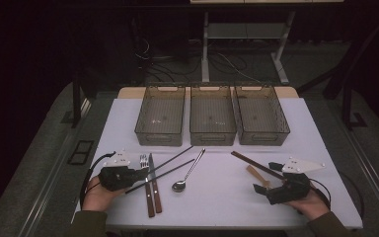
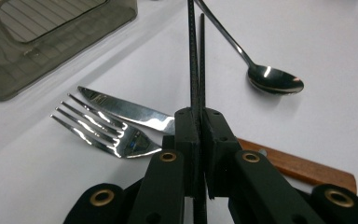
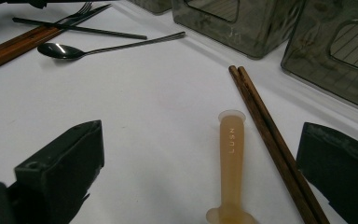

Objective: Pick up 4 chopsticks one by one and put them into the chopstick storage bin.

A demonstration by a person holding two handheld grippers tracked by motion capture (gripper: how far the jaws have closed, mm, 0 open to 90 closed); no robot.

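My left gripper [image 2: 198,122] is shut on a pair of thin black chopsticks [image 2: 195,56], which run forward from between its pads. In the high view the left gripper [image 1: 144,174] sits at the front left, and the black chopsticks [image 1: 177,155] slant off toward the bins. Beside its jaws lie a fork [image 2: 107,133], a wooden-handled knife [image 2: 130,112] and a steel spoon [image 2: 275,80]. My right gripper [image 3: 203,140] stands open low over the table at the front right [image 1: 266,177]. A tan plastic utensil [image 3: 231,154] and brown wooden chopsticks [image 3: 270,135] lie between its jaws, untouched.
Three smoky see-through bins [image 1: 160,116] [image 1: 212,116] [image 1: 261,116] stand side by side at the back of the white table [image 1: 316,138]. The fork [image 1: 143,160], knife [image 1: 154,187] and spoon [image 1: 187,173] lie at front left. Dark floor and desk legs lie beyond.
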